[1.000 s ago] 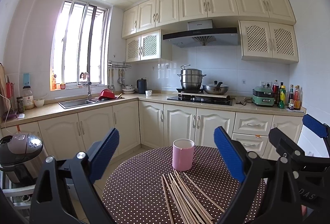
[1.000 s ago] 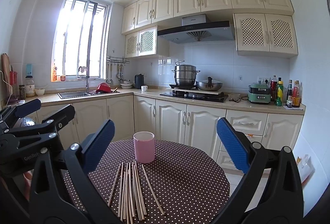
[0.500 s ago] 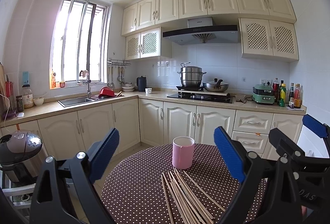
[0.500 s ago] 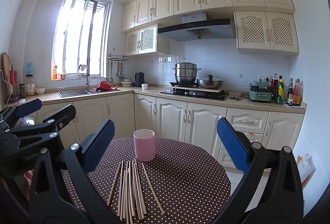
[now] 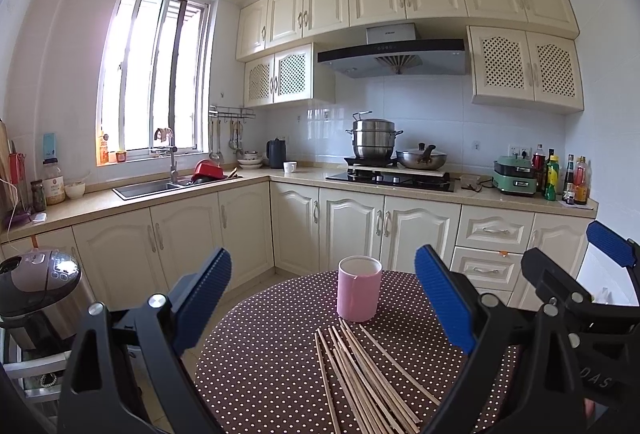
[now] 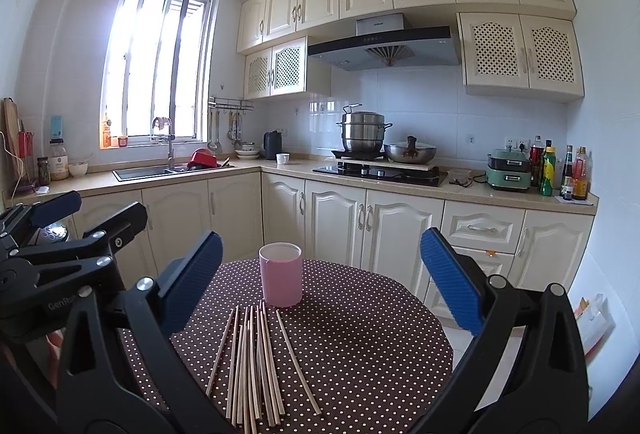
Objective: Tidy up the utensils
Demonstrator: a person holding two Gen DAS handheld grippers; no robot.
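Both grippers hang wide open and empty — left gripper, right gripper. Chopsticks lie loose on the dotted table, straight ahead of the right gripper, long axis pointing away toward the upright pink cup just beyond — right looks nearer.

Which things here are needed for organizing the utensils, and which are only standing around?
For the job:
- chopsticks, loose on the table
- pink cup, upright behind them
- left gripper and right gripper, both open

Just there:
- steel pot
- wok
- black kettle
- sauce bottles
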